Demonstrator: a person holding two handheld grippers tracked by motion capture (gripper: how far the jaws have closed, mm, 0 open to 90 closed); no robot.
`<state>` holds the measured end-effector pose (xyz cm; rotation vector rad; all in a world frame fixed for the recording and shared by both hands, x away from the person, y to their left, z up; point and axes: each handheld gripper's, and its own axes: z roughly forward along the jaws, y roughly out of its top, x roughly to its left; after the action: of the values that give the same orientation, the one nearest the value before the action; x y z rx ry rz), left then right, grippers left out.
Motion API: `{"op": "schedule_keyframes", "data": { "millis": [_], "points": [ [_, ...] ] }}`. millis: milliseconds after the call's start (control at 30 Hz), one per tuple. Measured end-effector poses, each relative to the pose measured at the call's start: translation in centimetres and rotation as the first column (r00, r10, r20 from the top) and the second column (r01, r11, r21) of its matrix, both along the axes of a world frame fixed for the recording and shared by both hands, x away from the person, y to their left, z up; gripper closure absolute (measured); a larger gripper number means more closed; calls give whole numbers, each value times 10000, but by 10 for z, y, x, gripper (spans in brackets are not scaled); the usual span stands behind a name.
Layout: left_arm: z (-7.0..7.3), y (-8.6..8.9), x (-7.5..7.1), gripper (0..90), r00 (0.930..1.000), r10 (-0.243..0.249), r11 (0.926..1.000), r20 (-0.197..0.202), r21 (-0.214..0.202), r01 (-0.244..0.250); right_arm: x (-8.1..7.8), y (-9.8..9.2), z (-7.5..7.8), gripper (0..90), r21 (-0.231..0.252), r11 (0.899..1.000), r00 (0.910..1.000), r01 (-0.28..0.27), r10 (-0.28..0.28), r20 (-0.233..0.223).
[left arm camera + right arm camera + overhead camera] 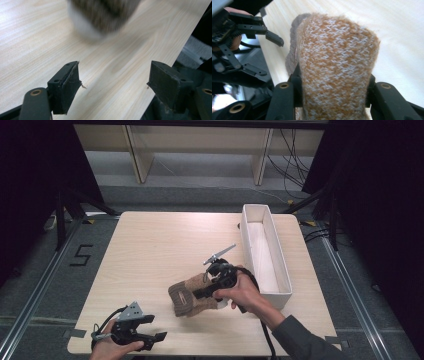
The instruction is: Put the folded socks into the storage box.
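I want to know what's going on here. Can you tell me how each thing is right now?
Knitted sock: folded, clamped in the right hand-held gripper, cuff end toward the person.
Right hand-held gripper: shut on the sock, both jaws pressing its sides.
Left hand-held gripper: open, nothing between its jaws, near the table's front edge.
White box: open on top, looks empty.
Table: bare light wood.

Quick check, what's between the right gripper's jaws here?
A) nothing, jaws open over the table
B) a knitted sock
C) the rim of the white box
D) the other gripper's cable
B: in the right gripper view the jaws of the right gripper press on both sides of the orange-and-white knitted sock, and the high view shows that hand holding the sock beside the white box.
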<state>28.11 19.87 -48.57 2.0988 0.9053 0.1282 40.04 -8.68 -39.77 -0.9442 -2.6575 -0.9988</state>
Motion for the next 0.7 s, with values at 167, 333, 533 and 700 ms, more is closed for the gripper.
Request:
{"op": "schedule_keyframes", "data": {
  "millis": [167,333,533,700],
  "points": [
    [-6,5,3,261,9999,-5,9988,-112,483,11,8,-10,30,551,-689,9976,9994,90,-67,333],
    [-8,5,3,261,9998,65,9994,-169,343,-59,16,-20,45,550,-1050,9944,9982,142,-80,592],
    [-8,7,4,261,9997,200,9983,-164,543,-191,26,-30,59,550,-1295,9914,9958,198,-79,916],
    [-10,5,4,261,9997,4,9985,-262,547,10,31,-35,66,550,-1352,9903,9951,314,-184,968]
  ]
}}
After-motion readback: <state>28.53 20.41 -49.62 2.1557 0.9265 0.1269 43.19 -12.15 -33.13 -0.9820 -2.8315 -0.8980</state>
